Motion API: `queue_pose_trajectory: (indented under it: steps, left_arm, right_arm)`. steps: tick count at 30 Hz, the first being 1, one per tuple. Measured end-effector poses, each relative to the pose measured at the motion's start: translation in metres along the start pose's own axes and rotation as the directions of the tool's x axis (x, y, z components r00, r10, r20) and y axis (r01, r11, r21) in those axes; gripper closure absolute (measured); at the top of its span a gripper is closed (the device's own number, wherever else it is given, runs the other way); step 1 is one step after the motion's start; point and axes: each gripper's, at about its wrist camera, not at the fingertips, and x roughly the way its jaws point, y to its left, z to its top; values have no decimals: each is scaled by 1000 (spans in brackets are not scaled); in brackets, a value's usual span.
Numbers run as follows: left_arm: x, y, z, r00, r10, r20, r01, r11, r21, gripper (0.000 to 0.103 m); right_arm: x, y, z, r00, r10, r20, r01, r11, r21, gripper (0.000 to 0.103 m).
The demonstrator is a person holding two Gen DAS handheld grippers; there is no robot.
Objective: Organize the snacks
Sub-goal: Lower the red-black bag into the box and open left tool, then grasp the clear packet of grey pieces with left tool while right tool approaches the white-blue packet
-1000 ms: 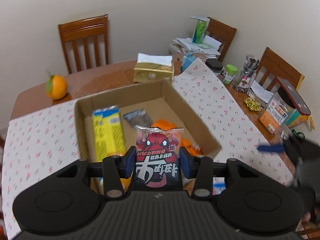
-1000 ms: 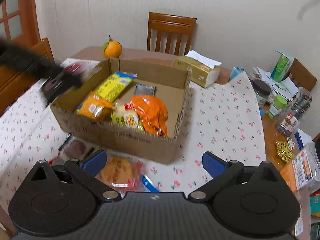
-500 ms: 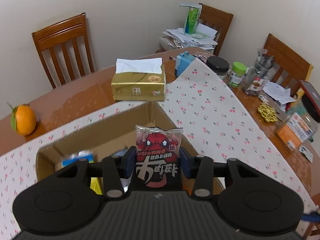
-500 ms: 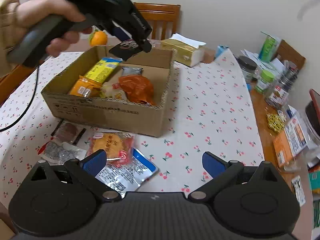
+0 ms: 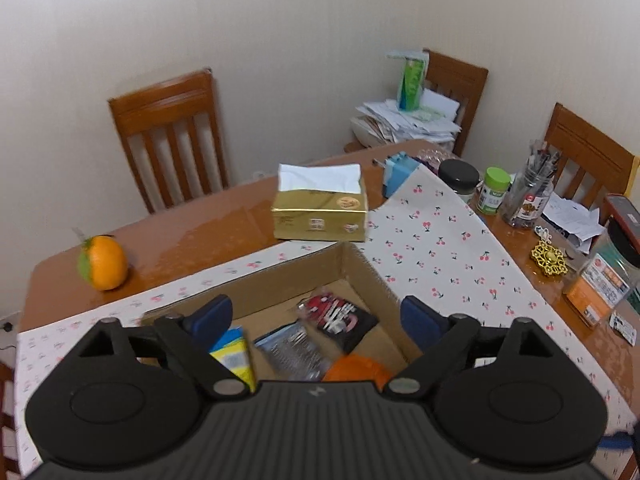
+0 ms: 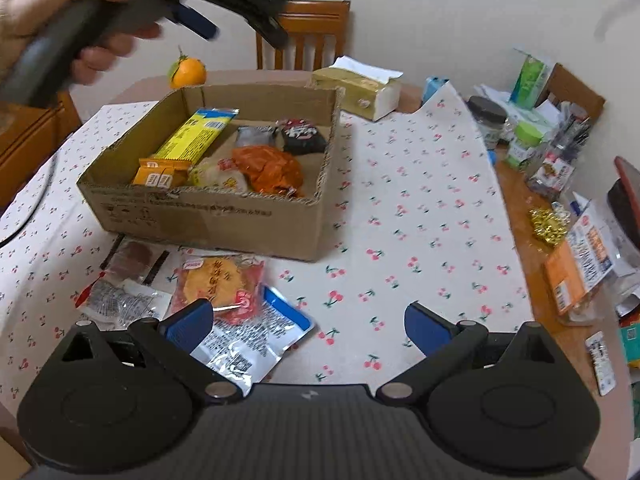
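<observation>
A cardboard box [image 6: 208, 216] on the cherry-print tablecloth holds several snack packets. The black and red packet [image 5: 340, 320] lies in the box's far right corner; it also shows in the right wrist view [image 6: 302, 136]. My left gripper [image 5: 316, 320] is open and empty above the box [image 5: 360, 264]; in the right wrist view it [image 6: 224, 12] hovers over the box's far side. My right gripper [image 6: 308, 324] is open and empty, low over loose packets in front of the box: an orange cake packet [image 6: 218, 280], a blue and white packet [image 6: 252, 340] and clear wrapped snacks [image 6: 120, 300].
A gold tissue box [image 5: 320, 208] and an orange [image 5: 104, 264] sit behind the cardboard box. Jars, a pen holder and packets [image 6: 540, 148] crowd the table's right edge. Wooden chairs [image 5: 168, 140] stand around the table.
My left gripper has opened and let the black and red packet drop into the box, then risen. My right gripper has stayed open and moved closer to the loose packets.
</observation>
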Motion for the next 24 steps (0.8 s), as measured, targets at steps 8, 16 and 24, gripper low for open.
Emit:
queue_pose_trajectory:
  steps: [8,16,24]
  left_arm:
    - [-74,13,-68,994,101,36,-98,991,-87,10]
    - [-84,25,-149,982,162,-97,-175,972,-158,10]
    - [-89,29,-195,965,193,-180,-221,964,-150,10]
  right_arm:
    - [14,5,-5,1000,12,-29,-13,999,-37,0]
    - [37,18,-15,995,20,-100,-27,997,-75,0]
    - [55,40,-14,992,20,-124,-33,994,-104,0]
